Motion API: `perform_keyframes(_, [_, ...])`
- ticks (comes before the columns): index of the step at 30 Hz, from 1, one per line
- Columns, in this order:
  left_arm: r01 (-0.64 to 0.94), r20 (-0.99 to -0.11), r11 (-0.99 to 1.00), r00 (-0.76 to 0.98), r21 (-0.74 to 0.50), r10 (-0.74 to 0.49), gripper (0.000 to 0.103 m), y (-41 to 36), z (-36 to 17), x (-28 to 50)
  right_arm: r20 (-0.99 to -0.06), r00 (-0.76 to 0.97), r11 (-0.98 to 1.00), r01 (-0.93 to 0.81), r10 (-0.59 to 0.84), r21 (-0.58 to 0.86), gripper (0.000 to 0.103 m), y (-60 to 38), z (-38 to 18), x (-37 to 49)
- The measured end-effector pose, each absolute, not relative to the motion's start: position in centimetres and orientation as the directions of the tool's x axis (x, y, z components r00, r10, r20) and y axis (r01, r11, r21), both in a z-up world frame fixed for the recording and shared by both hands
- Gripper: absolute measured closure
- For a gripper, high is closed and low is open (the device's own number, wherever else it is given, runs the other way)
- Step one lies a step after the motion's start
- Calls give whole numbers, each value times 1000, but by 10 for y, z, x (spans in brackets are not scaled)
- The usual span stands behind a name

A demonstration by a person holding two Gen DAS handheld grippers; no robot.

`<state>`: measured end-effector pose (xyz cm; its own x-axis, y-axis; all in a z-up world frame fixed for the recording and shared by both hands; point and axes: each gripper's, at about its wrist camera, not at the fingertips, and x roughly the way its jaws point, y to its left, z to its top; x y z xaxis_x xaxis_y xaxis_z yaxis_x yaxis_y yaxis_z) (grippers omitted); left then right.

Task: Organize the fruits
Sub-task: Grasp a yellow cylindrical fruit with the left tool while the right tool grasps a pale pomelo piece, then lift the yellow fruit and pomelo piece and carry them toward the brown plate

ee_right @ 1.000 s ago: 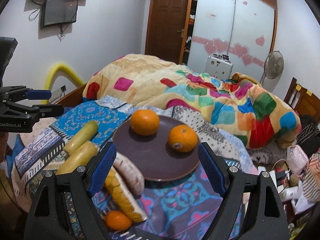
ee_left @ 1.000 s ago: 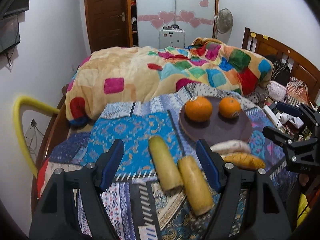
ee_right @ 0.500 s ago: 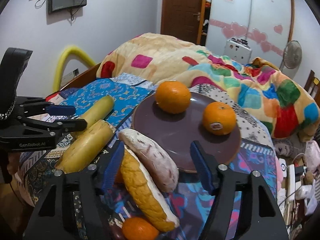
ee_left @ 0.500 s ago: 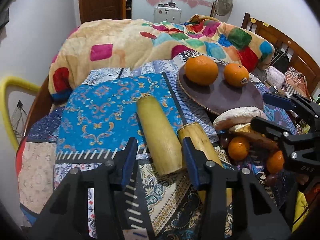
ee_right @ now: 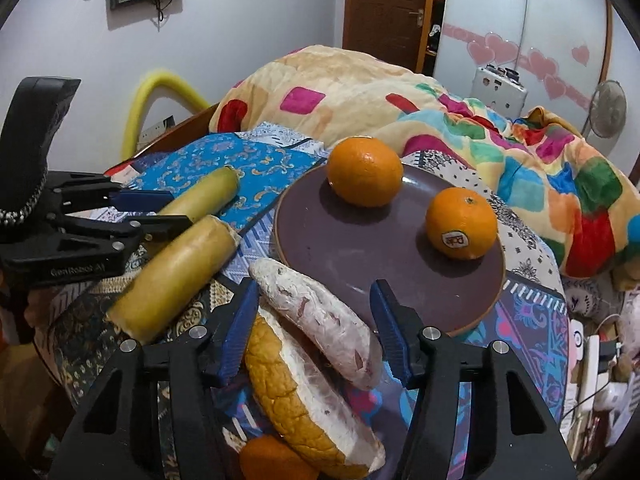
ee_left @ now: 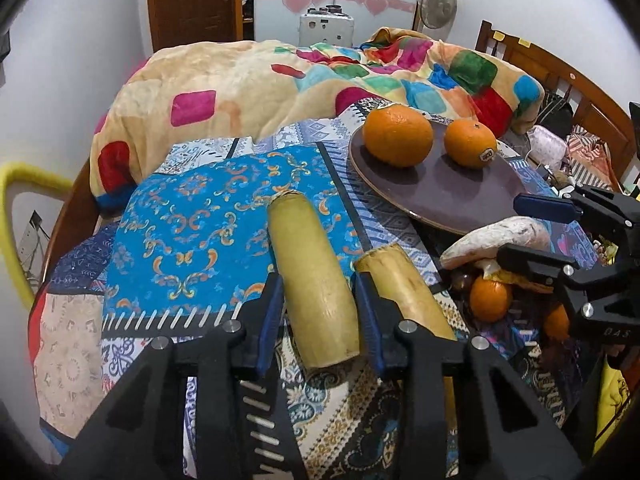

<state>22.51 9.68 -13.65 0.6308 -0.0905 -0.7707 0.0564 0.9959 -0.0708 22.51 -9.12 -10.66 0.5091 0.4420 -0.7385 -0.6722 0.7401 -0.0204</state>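
Observation:
Two oranges (ee_left: 398, 135) (ee_left: 470, 143) sit on a dark round plate (ee_left: 448, 196). Two yellow cane-like pieces lie on the patterned cloth. My left gripper (ee_left: 318, 300) is closed around the left piece (ee_left: 310, 276), its blue pads touching both sides; the second piece (ee_left: 404, 292) lies just right of it. My right gripper (ee_right: 314, 320) is open, its fingers on either side of a whitish pomelo slice (ee_right: 316, 316) that rests on a yellow-skinned slice (ee_right: 288, 396). A small orange (ee_right: 268, 460) lies under them.
A colourful blanket (ee_left: 280, 76) is heaped behind the plate. A yellow foam hoop (ee_left: 16, 200) stands at the left edge. The wooden headboard (ee_left: 560, 76) and clutter sit at the right. More small oranges (ee_left: 490, 300) lie by the right gripper.
Both grippers moved forward and down. The left gripper narrowed onto the left cane piece. The right gripper narrowed around the whitish slice.

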Motion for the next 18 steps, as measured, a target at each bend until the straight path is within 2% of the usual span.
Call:
perform_keyframes(15, [61,-785,996,614,-60,-85,70,107,-131,175,-710,561,776,-630,425,-32,78,-110,-86,212])
perform_keyframes(18, [62,-788,996,610,-62,-87,70,106,-130,166,-713,554,787,-616,431,-4,78,-125,-81,211])
